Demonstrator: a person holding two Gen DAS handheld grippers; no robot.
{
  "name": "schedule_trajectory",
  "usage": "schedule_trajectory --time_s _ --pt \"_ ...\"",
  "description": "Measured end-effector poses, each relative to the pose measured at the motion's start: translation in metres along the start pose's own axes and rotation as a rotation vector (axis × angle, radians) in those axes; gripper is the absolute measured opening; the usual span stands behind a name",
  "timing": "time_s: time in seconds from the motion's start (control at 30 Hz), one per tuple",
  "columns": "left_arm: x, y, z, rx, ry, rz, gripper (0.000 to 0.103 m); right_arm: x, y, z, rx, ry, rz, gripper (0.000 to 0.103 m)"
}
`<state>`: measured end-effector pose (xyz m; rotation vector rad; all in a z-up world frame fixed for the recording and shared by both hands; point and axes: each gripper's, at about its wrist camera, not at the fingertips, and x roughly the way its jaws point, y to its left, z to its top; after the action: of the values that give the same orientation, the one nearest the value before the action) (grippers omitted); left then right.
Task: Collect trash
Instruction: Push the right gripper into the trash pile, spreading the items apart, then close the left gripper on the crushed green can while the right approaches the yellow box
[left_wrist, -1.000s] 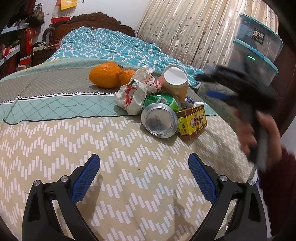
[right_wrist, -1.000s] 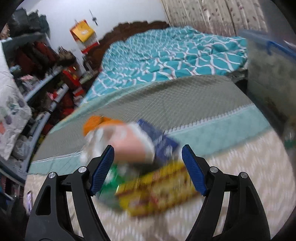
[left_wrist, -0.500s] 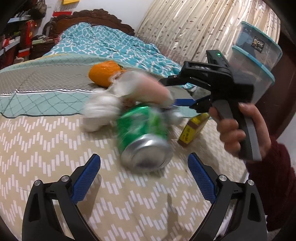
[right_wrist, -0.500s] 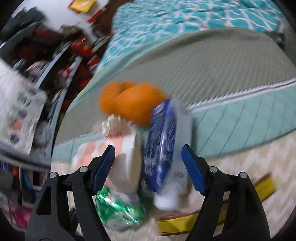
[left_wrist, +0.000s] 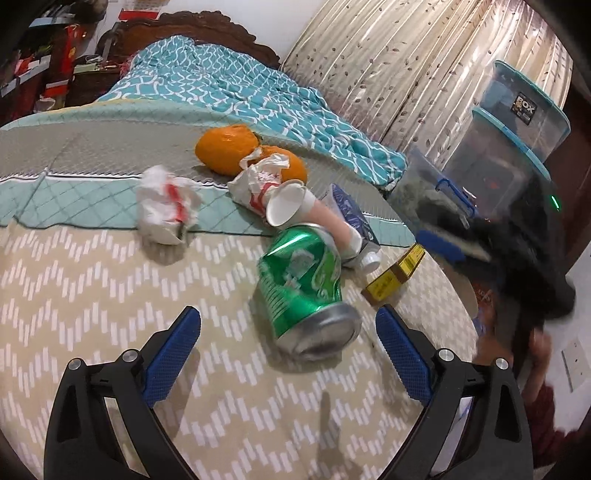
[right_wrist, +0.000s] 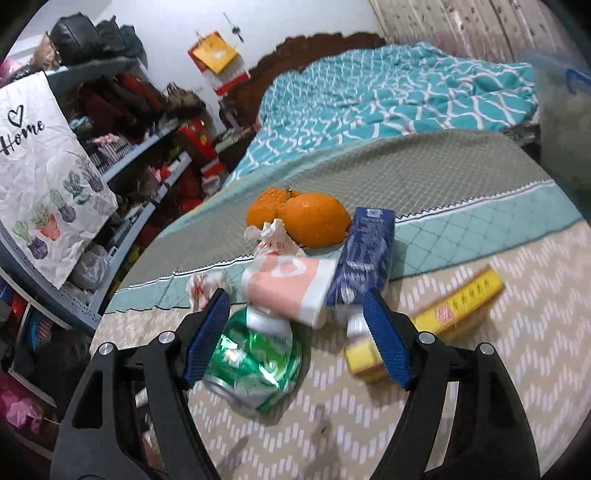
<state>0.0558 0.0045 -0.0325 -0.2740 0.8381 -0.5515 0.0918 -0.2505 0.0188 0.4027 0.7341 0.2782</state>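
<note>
A dented green can (left_wrist: 303, 288) lies on its side on the bed cover, just ahead of my open left gripper (left_wrist: 288, 354) and apart from its pads. Behind the can lie a pink paper cup (left_wrist: 306, 210), a blue tube (left_wrist: 351, 218), a yellow box (left_wrist: 393, 278) and two crumpled wrappers (left_wrist: 166, 210) (left_wrist: 258, 184). My right gripper (right_wrist: 295, 332) is open; the can (right_wrist: 255, 365), the cup (right_wrist: 291, 291) and the tube (right_wrist: 365, 254) lie just beyond its fingers, untouched. The yellow box (right_wrist: 454, 310) lies to their right. The right gripper (left_wrist: 443, 236) shows blurred at the right.
Orange peel (left_wrist: 229, 147) lies behind the pile. A teal quilt (left_wrist: 240, 88) covers the far half of the bed. Stacked clear storage boxes (left_wrist: 517, 122) stand right of the bed, cluttered shelves (right_wrist: 110, 147) on the left. The bed's edge runs near the yellow box.
The right gripper swept into the pile and drew back to the right. The can rolled toward the left gripper, the cup tipped over, and one wrapper slid off to the left.
</note>
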Motion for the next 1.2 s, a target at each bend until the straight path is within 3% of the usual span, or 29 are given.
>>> schedule_trajectory --time_s 0.13,0.27,0.37,0.67,1.2 --pt "0.010 0.015 0.016 -0.075 0.040 -0.056 0.091 0.003 -0.002 -0.023 -0.013 0.027 -0.017 0.074" --pt "0.013 0.034 0.029 -0.126 0.052 -0.083 0.086 0.014 -0.012 -0.036 -0.011 0.085 -0.047 0.059" --pt "0.016 0.040 0.032 -0.130 0.077 -0.071 0.084 0.020 -0.017 -0.039 0.007 0.095 -0.047 0.056" --pt "0.039 0.045 0.033 -0.145 0.175 -0.134 0.084 0.021 -0.011 -0.044 -0.005 0.107 -0.038 0.056" --pt "0.057 0.048 0.037 -0.165 0.217 -0.167 0.079 0.034 -0.012 -0.055 -0.005 0.144 -0.049 0.056"
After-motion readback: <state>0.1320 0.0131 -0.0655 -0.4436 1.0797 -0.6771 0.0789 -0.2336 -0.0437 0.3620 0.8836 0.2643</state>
